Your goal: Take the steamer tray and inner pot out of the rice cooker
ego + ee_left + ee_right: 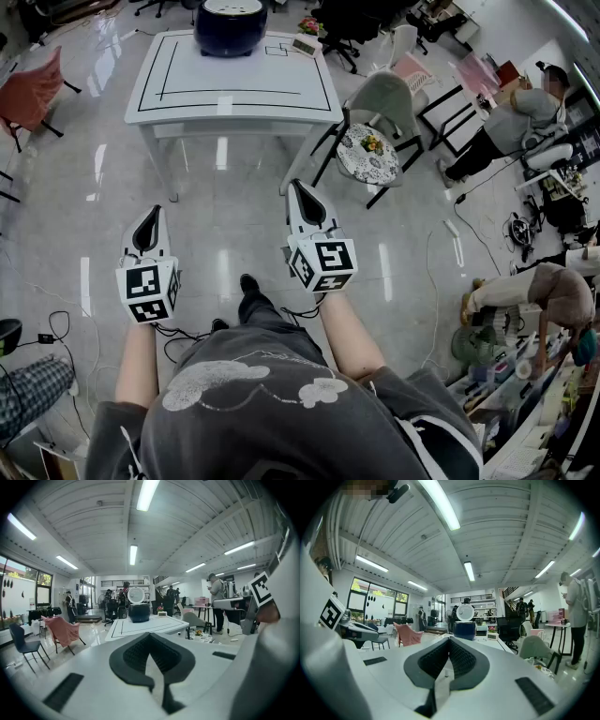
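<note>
Fingers of the left gripper [153, 216] and the right gripper [300, 192] are closed tip to tip, with nothing between them. Both are held out side by side above the floor [234, 220]. The rice cooker [231, 23] sits at the far edge of the white worktop [234, 94], straight ahead and well apart from both pairs of fingers. Its lid [465, 612] stands open. The tray and pot inside cannot be made out.

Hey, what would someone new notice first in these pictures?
The white left gripper and right gripper, both shut and empty, are held out over the glossy floor in the foreground. Ahead, a dark blue rice cooker, lid up, sits at the far end of a white table.
</note>
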Tool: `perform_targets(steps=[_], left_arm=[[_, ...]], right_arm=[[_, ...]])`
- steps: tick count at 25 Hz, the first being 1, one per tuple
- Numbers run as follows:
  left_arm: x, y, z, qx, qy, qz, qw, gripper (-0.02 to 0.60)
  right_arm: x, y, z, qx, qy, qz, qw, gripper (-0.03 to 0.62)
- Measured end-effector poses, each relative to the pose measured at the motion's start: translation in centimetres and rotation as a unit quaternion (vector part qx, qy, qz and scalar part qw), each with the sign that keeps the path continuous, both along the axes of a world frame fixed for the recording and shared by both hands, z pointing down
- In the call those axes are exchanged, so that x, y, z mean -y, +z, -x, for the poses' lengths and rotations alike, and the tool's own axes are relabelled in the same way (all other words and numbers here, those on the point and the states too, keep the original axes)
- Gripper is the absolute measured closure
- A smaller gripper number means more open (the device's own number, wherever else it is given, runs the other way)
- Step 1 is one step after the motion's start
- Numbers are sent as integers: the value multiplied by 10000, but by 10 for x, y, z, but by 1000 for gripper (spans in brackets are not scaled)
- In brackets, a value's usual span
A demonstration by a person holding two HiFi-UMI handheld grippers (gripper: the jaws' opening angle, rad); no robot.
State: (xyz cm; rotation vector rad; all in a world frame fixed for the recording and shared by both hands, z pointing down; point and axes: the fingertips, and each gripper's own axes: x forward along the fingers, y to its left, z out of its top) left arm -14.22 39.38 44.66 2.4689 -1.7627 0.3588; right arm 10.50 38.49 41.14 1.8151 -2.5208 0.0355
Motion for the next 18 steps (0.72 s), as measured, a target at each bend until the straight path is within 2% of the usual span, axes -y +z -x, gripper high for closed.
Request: perform_targets(steps=[14, 18], left_arm=[[-8, -1, -4, -108, 132, -66, 9998, 574], [-19, 9, 4, -214, 114, 91, 9997, 574]], right_arm=[[-17, -2, 2, -6, 21, 4, 10000, 566], [-23, 6, 15, -17, -78, 101, 9999, 566]])
